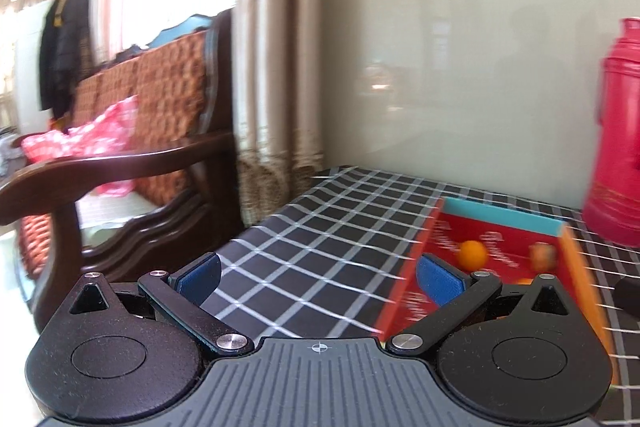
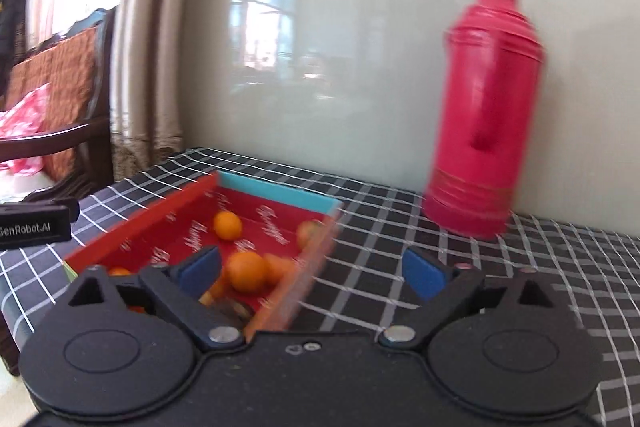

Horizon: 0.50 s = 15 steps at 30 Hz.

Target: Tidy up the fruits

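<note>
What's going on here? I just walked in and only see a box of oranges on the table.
A person is sorting fruit with a handheld gripper in each hand. Several oranges already lie in the red box on the checked tablecloth. The right gripper hangs open over the box's near edge with nothing between its pads, and the left gripper is open and empty too. A red flask stands by the wall.
</note>
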Motion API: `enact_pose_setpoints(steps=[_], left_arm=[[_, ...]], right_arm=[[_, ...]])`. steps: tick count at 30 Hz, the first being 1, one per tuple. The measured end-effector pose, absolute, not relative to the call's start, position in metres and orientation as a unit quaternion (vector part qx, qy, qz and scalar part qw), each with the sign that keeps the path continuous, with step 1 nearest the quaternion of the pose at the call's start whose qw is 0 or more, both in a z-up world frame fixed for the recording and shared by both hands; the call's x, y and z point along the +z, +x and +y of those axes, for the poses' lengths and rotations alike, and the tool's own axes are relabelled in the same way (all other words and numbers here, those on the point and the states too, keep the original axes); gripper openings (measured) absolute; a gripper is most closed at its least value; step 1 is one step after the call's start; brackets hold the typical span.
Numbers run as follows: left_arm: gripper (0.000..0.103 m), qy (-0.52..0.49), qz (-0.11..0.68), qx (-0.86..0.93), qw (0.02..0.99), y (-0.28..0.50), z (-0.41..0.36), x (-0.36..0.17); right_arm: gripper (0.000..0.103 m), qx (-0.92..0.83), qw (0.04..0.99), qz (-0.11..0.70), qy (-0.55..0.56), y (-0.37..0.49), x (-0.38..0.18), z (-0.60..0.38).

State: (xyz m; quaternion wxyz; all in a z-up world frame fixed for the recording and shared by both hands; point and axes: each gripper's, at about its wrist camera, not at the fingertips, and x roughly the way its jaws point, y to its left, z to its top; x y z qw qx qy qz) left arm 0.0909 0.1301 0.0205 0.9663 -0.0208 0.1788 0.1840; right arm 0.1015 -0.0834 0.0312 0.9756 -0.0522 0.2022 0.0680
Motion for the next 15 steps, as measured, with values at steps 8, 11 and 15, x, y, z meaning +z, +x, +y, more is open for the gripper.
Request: enact_pose_setpoints(steps=[8,11,15], left_arm=[[0.103,-0.011,0.194,0.117,0.974,0.055,0.093,0.015],[0.103,-0.008,0.202,0.105,0.974,0.038,0.087,0.012],[0.103,-0.008,0.203,0.101,0.974,0.014,0.085,0.016]], right_arm=[[0.097,0.026,0.973,0.230,-0.001,0.052,0.026,-0.114],[0.097,0.008,0.971,0.237,0.005,0.033,0.027,-0.117],[0.097,-0.005,0.969,0.246,0.026,0.013,0.033,-0.119]])
